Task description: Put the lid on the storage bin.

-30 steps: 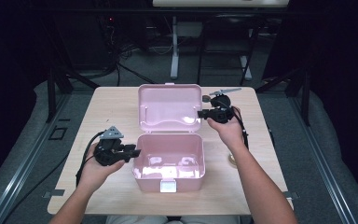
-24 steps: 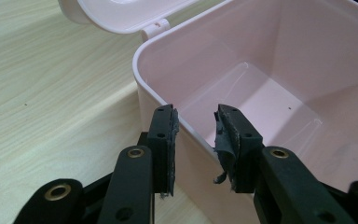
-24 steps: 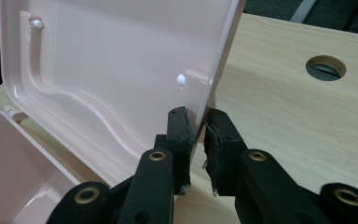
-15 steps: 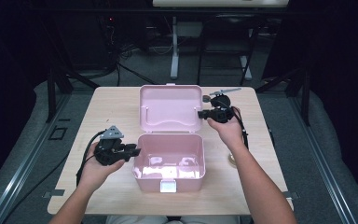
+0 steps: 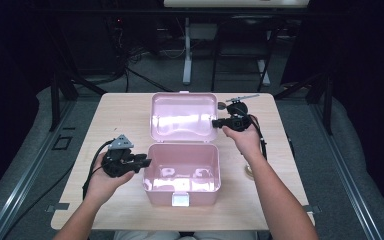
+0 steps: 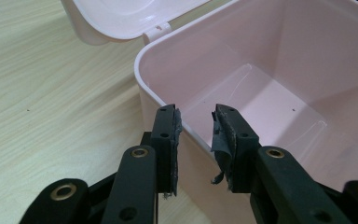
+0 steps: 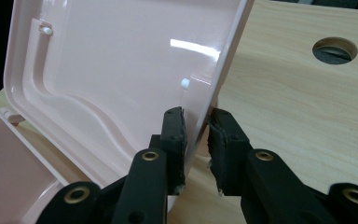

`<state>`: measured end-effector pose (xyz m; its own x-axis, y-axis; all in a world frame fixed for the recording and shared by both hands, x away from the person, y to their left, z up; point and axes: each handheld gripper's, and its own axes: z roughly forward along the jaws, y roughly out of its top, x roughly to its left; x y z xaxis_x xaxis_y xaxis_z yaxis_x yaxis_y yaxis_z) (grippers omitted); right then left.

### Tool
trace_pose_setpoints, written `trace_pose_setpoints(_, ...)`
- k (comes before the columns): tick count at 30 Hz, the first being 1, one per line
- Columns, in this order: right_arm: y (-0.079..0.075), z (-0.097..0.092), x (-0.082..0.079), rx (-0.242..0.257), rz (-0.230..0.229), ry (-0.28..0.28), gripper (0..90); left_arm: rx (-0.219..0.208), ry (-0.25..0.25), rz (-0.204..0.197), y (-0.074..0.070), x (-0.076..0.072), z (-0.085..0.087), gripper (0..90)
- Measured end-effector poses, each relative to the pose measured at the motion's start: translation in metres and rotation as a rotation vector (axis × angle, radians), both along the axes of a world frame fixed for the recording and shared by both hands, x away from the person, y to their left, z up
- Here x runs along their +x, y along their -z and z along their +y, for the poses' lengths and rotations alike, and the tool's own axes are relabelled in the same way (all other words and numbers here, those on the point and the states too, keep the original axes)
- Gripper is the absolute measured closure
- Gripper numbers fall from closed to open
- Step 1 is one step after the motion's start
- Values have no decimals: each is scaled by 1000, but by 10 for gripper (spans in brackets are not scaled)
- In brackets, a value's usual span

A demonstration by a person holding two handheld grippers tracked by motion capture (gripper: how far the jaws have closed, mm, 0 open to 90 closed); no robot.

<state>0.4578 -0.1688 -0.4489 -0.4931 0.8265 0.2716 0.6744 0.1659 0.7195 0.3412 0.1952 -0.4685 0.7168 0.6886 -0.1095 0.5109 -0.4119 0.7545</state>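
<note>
A pink plastic box stands open in the middle of the table, its lid tilted back behind it. My left gripper is at the box's left wall; in the left gripper view its jaws straddle the wall rim, shut on it. My right gripper is at the lid's right edge. In the right gripper view its jaws clamp that edge of the lid. The box interior looks empty.
The light wooden table has a round hole near the back right, beyond the lid. A small round object lies right of the box by my right forearm. The box's white latch faces the front edge.
</note>
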Motion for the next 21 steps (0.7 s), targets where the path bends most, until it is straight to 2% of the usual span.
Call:
trace_pose_setpoints(12, 7, 0, 3, 2, 55, 2, 697, -7, 3, -4, 1, 0, 1, 705)
trace_pose_setpoints(15, 8, 0, 3, -8, 57, 8, 680, -8, 3, -8, 1, 0, 0, 708)
trace_pose_setpoints(16, 8, 0, 3, -18, 44, 14, 666, -10, 1, -8, 1, 0, 0, 708)
trace_pose_setpoints(19, 5, -3, 2, 26, 45, 12, 656, -11, -1, -9, 1, 0, 0, 709)
trace_pose_setpoints(21, 5, -2, 1, 2, 32, 14, 656, -10, 1, -11, 1, -1, 0, 710)
